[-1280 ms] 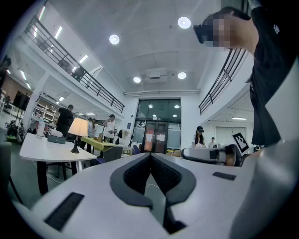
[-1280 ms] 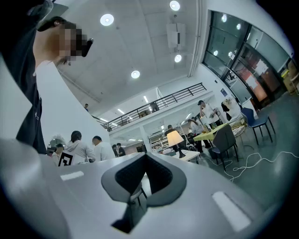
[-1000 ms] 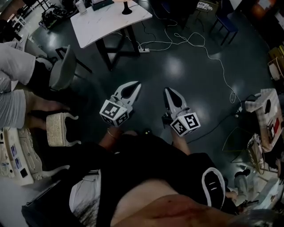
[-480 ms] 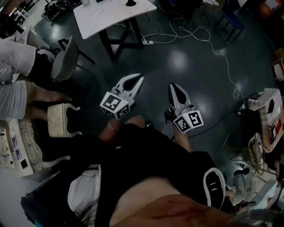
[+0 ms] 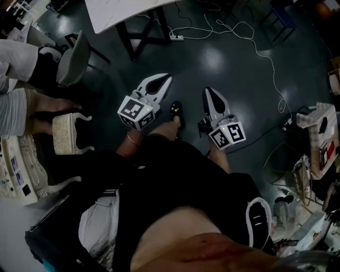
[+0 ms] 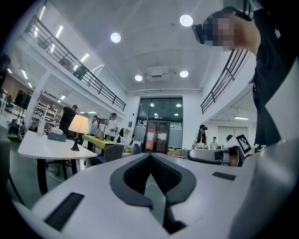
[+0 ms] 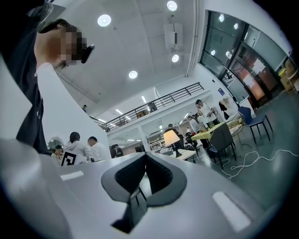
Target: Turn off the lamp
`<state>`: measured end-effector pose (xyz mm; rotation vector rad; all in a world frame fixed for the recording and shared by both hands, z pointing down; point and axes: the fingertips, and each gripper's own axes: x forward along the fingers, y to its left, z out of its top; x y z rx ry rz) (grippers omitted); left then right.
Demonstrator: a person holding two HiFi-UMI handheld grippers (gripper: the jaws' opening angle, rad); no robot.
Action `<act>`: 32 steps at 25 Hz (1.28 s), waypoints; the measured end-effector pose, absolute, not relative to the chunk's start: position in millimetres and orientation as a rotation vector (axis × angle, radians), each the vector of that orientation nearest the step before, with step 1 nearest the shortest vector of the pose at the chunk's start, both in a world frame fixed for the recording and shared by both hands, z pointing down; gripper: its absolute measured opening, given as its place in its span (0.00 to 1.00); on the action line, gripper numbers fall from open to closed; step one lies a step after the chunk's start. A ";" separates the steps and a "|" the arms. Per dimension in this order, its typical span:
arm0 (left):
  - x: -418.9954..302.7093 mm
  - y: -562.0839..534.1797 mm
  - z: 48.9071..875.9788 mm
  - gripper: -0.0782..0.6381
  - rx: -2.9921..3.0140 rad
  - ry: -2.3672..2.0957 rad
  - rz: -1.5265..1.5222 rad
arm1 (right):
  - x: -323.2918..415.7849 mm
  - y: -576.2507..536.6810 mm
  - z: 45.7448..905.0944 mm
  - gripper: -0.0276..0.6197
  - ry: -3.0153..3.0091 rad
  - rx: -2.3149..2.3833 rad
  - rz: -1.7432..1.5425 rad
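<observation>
The lamp (image 6: 78, 128) stands lit on a white table (image 6: 42, 147), far off at the left of the left gripper view. In the right gripper view the same lamp (image 7: 172, 138) glows beyond the jaws, on the table's edge (image 7: 189, 154). In the head view only the table's near corner (image 5: 114, 16) shows at the top, and the lamp is out of frame. My left gripper (image 5: 163, 81) and right gripper (image 5: 208, 91) hang side by side over the dark floor, well short of the table. Both are shut with nothing in them, as the left gripper (image 6: 150, 155) and right gripper (image 7: 145, 154) show in their own views.
A grey chair (image 5: 71, 58) stands left of the table. A white cable (image 5: 255, 45) and a power strip (image 5: 175, 37) lie on the floor beyond the grippers. A cream stool (image 5: 66, 141) is at the left, clutter (image 5: 321, 143) at the right. My shoe (image 5: 175, 111) shows between the grippers. People stand beyond the table.
The table has slid up the head view and the lamp's base has left the frame. A shoe has come into view between the grippers. Both grippers stay shut.
</observation>
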<state>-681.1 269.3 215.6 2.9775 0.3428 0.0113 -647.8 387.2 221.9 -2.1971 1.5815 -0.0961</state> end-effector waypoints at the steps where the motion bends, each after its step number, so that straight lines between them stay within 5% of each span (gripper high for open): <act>1: -675.3 268.5 214.7 0.12 2.973 0.353 0.008 | -643.4 387.2 222.9 0.04 1.574 -2.205 -0.097; 32: -451.4 222.3 229.6 0.12 2.927 0.440 0.045 | -436.4 342.7 232.6 0.04 1.523 -2.254 -0.192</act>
